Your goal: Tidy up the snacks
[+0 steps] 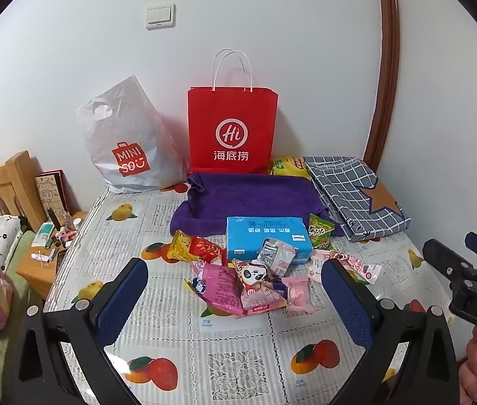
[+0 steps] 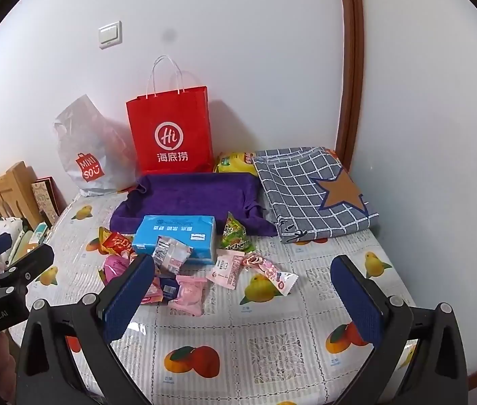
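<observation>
At the centre of both views, a heap of snack packets [image 1: 255, 280] lies on a table covered with a fruit-print cloth [image 1: 238, 354]. A light blue tissue pack [image 1: 267, 236] sits at the back of the heap, touching a purple fabric tray [image 1: 248, 199] behind it. Against the wall, in the upper middle, stand a red paper bag [image 1: 232, 128] and, to its left, a grey plastic bag [image 1: 127, 141]. A folded checked cloth [image 1: 356, 195] lies at the right, with a yellow packet [image 1: 289, 165] wedged between it and the red bag.

The left gripper [image 1: 238, 307] hovers over the near edge of the heap, fingers wide apart and empty; the right gripper [image 2: 243, 297] is likewise spread, holding nothing, its left finger [image 2: 127, 300] hiding part of the pile.

Only the left wrist view shows a cluttered wooden nightstand [image 1: 46, 253] at the left edge and the panda-print packet [image 1: 255, 275]. The right wrist view shows the long striped candy wrapper [image 2: 272, 271] lying clear of the heap.
</observation>
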Tool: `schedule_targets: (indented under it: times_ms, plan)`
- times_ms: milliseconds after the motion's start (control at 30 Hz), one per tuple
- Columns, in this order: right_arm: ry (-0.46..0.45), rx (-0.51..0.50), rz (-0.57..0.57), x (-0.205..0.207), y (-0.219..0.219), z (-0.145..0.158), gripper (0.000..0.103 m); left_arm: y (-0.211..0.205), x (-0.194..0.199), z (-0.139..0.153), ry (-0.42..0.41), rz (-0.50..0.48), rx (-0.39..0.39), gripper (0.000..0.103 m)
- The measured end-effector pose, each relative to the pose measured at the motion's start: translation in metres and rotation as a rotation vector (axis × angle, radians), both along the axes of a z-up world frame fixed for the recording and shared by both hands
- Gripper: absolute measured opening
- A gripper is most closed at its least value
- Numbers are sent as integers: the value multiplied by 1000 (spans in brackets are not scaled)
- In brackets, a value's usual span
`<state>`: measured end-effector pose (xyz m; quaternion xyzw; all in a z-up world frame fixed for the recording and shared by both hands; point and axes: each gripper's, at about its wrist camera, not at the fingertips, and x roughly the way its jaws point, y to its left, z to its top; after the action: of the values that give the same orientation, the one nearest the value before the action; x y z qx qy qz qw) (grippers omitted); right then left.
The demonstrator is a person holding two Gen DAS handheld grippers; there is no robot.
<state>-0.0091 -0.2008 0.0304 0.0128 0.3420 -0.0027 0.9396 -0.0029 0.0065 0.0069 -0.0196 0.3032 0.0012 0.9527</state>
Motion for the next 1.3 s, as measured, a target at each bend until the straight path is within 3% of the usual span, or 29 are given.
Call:
schedule_targets:
  times_ms: [1300]
  plan:
    - [-10,2,21,-4,9,0,102,-1,-4,1,-14,-1,-8,103]
